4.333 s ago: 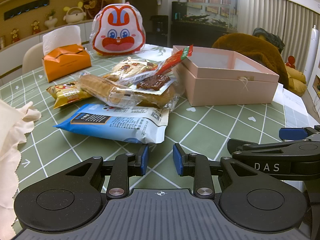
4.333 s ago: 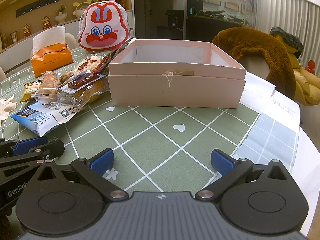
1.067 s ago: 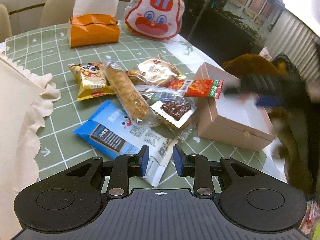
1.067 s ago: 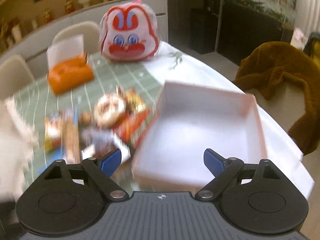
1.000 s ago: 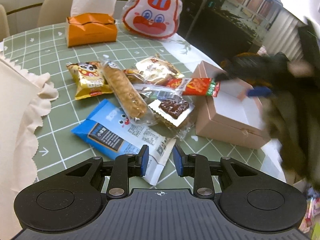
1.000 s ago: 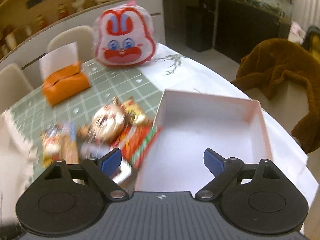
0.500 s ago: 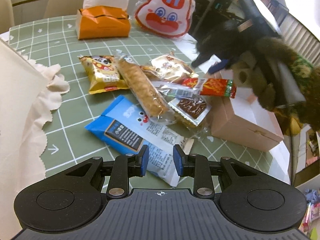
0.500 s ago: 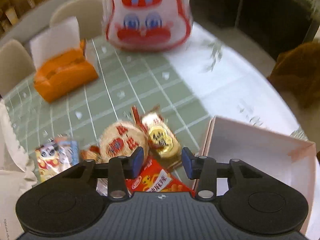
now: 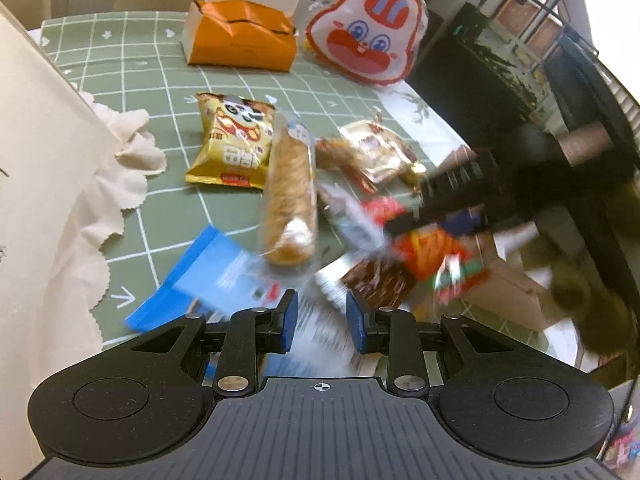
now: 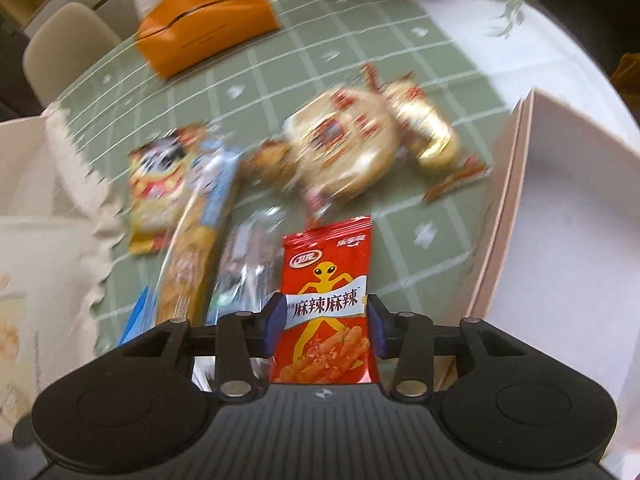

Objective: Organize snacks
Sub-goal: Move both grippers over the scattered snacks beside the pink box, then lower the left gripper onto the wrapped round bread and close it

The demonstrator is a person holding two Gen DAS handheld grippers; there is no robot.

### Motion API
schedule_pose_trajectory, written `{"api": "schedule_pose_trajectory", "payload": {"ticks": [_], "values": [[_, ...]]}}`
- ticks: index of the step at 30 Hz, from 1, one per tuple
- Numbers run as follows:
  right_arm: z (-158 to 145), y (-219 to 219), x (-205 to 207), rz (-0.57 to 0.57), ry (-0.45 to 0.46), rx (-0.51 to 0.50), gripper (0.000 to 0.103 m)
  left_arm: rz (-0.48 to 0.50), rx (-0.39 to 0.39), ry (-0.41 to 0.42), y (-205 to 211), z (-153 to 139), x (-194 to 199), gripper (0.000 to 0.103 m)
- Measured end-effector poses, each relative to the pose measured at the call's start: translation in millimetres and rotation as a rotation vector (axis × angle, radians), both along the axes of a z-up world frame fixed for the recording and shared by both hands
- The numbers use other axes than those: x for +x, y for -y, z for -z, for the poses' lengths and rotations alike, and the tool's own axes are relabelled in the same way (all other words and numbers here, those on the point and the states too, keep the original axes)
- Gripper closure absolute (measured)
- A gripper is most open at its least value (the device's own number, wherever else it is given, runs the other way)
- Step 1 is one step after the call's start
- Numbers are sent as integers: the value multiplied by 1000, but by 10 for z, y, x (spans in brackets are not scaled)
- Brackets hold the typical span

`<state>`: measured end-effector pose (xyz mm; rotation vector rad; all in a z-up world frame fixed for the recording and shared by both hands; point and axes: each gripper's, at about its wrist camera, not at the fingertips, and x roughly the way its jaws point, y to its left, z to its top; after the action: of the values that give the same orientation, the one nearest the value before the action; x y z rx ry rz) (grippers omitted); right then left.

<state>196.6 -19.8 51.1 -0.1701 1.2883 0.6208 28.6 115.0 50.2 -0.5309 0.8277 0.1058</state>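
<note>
With my right gripper [image 10: 327, 326] clamped on the red packet [image 10: 326, 312] at lower centre and the left gripper [image 9: 318, 317] narrowly parted on nothing, I judged lifting it straight, then right over the box [image 10: 568, 216], best.

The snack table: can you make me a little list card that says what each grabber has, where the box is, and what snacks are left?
right gripper: jaws have just been closing, now shut on the red snack packet
left gripper: narrow gap, holding nothing, above the blue packet
pink box: open, empty where visible, right of the snacks
snacks on table: yellow panda packet, long bread roll, round cracker pack
</note>
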Motion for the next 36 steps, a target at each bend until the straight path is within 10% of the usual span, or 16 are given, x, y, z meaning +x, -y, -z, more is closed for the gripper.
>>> {"api": "schedule_pose_trajectory", "payload": {"ticks": [15,22,27,36], "values": [[239,1171,-1103,172,-3,38,68,-3,27,-45,19,-83,-199,72],[205,1401,-1432,179,148,56,68,86,62,-46,294,18,-63,71],[68,1336,-1685,116,278,59,43,262,43,-10,549,28,76,71],[-40,1296,-1771,139,331,140,33,72,73,-51,249,-115,-231,71]]}}
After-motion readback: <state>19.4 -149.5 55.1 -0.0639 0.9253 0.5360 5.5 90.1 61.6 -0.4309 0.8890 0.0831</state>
